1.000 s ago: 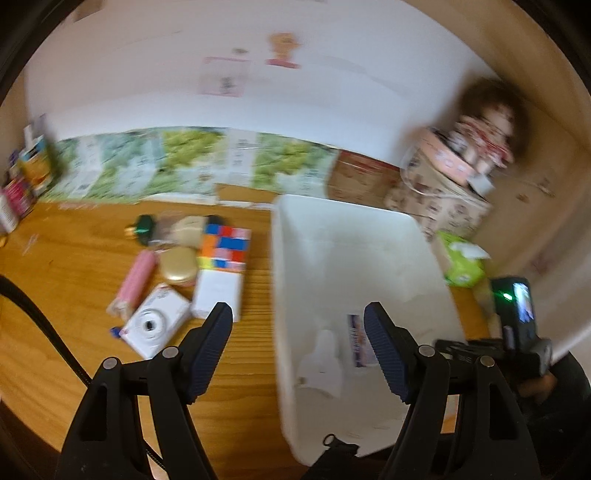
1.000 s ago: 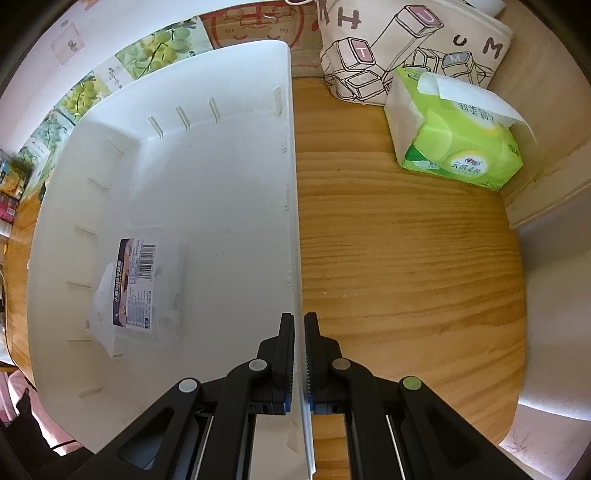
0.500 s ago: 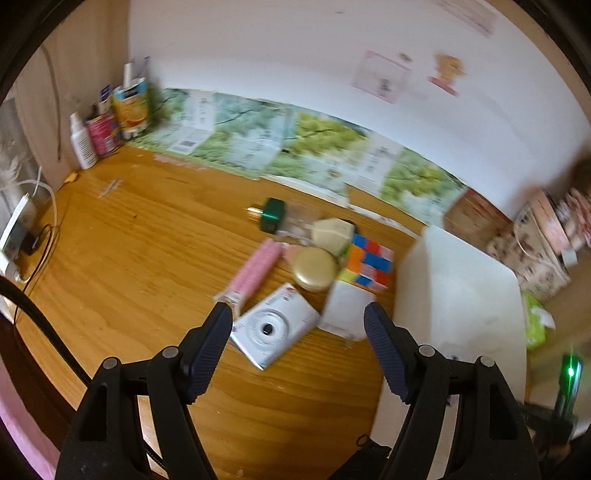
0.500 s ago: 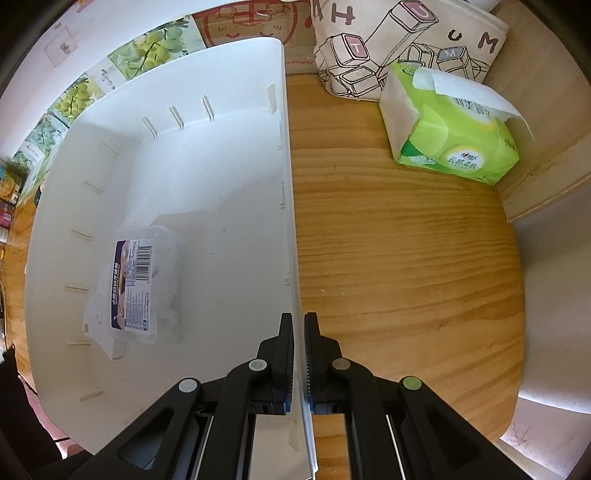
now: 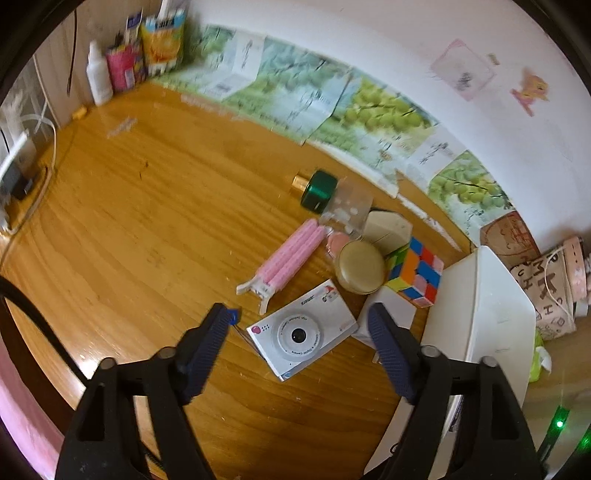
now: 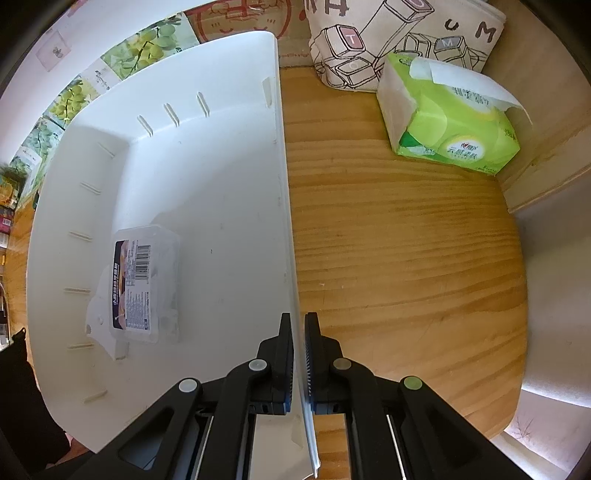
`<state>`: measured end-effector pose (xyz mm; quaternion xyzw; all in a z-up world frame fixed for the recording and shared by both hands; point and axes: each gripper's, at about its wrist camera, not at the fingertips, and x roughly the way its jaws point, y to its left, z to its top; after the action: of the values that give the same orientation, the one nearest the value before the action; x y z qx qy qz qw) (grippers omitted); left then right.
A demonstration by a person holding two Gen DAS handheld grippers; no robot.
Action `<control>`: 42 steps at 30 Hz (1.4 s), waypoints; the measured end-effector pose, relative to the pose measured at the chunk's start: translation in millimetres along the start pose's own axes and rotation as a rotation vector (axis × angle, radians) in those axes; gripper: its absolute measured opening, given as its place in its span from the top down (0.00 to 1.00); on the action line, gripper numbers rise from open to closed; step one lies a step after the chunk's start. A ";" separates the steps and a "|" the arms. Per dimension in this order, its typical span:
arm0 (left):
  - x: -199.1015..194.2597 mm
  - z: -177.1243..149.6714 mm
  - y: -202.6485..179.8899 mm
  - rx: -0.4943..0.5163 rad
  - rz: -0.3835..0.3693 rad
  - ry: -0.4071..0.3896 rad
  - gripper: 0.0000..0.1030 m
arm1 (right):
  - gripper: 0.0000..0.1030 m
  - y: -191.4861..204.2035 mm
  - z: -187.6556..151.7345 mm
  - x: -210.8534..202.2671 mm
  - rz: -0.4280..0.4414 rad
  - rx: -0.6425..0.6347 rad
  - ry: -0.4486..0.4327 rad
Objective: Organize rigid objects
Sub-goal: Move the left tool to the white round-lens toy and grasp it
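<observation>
My left gripper (image 5: 299, 325) is open and empty, hovering just above a white toy camera (image 5: 301, 334) on the wooden table. Beyond it lie a pink razor pack (image 5: 286, 260), a gold round tin (image 5: 362, 266), a colourful puzzle cube (image 5: 415, 271), a small white box (image 5: 389, 314), a beige case (image 5: 389, 227) and a green-capped clear bottle (image 5: 319, 188). My right gripper (image 6: 299, 325) is shut on the right wall of the white bin (image 6: 284, 206), also at the right in the left wrist view (image 5: 484, 310). A clear labelled plastic box (image 6: 136, 284) lies inside the bin.
A green tissue pack (image 6: 450, 129) and a printed canvas bag (image 6: 399, 33) sit right of the bin. Bottles and cartons (image 5: 129, 62) stand at the table's far left corner, with cables (image 5: 22, 147) at the left edge. Grape-print posters (image 5: 373, 110) line the wall.
My left gripper has swung left from over the bin to above the white camera, still open. My right gripper stays shut on the bin wall; the bin shifted slightly.
</observation>
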<state>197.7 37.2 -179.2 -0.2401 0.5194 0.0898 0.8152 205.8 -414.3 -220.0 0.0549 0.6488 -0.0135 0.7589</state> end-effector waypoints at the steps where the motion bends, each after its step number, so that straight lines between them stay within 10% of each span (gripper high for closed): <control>1: 5.5 0.0 3.4 -0.016 -0.015 0.019 0.16 | 0.94 0.3 1.6 0.8 -0.001 -0.003 0.006; 18: 64.2 -1.2 14.0 -0.205 -0.082 0.208 0.12 | 0.94 5.4 23.1 11.5 -0.012 0.005 0.051; 42: 104.5 4.1 -17.3 -0.211 0.145 0.305 0.01 | 0.92 -2.3 40.1 29.6 -0.006 0.028 0.067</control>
<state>254.3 13.4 -265.7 -0.2967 0.6405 0.1649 0.6888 249.7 -419.1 -243.2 0.0638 0.6736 -0.0229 0.7360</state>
